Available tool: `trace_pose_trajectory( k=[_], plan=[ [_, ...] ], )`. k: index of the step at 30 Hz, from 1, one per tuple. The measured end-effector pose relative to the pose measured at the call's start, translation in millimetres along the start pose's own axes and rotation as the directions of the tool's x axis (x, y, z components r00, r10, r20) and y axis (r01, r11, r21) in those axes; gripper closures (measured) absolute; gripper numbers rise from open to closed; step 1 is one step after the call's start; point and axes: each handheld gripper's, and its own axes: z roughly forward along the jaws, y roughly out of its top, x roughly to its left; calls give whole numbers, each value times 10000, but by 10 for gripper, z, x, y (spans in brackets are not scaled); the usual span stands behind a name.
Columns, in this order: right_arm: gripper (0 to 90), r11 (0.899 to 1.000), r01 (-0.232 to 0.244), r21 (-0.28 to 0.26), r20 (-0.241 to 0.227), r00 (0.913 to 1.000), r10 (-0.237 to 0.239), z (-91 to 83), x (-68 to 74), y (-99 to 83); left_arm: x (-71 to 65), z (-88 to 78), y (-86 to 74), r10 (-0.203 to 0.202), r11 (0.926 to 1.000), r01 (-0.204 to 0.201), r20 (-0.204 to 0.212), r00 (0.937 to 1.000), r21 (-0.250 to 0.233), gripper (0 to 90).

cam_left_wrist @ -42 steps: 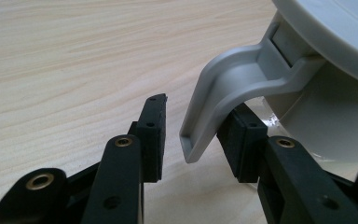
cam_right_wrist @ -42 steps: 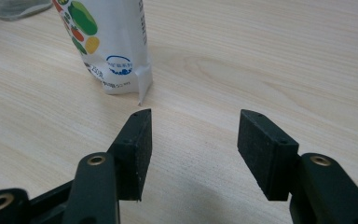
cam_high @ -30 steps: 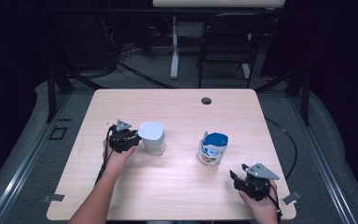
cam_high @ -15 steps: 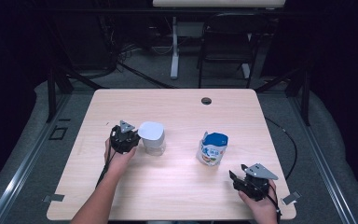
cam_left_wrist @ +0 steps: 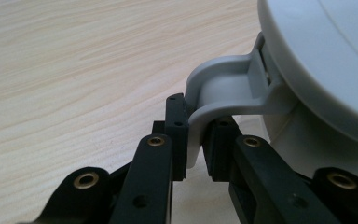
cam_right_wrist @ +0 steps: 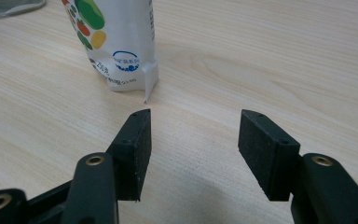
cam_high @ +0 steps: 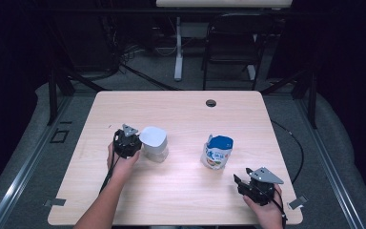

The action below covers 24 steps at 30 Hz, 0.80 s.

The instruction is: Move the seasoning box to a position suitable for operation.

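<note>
Your left gripper (cam_left_wrist: pixel 193 144) has just been closing its jaws, and they now pinch the grey handle (cam_left_wrist: pixel 219 93) of the jug (cam_high: pixel 153 142), which stands left of centre on the surface (cam_high: pixel 181 114). Your right gripper (cam_right_wrist: pixel 193 144) rests near the front right corner, jaws wide apart with nothing between them, pointing toward the pouch (cam_right_wrist: pixel 116 42) standing nearby.

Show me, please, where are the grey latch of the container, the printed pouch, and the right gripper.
grey latch (cam_left_wrist: pixel 219 93), left gripper view, on its curved top.
printed pouch (cam_high: pixel 217 152), high view, on its front face.
right gripper (cam_right_wrist: pixel 193 140), right gripper view, midway between the tips of its open jaws.
</note>
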Motion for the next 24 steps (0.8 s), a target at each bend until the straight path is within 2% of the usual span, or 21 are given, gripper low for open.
trace_pose_trajectory(
  k=[10, 19, 24],
  plan=[
    [442, 10000, 28, -7, -35, 10000, -28, 0, 19, 2, -21, -59, -32, -291, 9995, 292, -144, 9995, 117, 819],
    [442, 10000, 30, 3, -34, 10000, -30, 12, 29, -4, -78, -149, -63, -254, 9994, 253, 35, 9997, 251, 817],
    [442, 10000, 72, 17, -30, 10000, -72, 9, 33, -3, -110, -220, -80, -424, 9988, 419, 173, 9990, 235, 817]
  ],
)
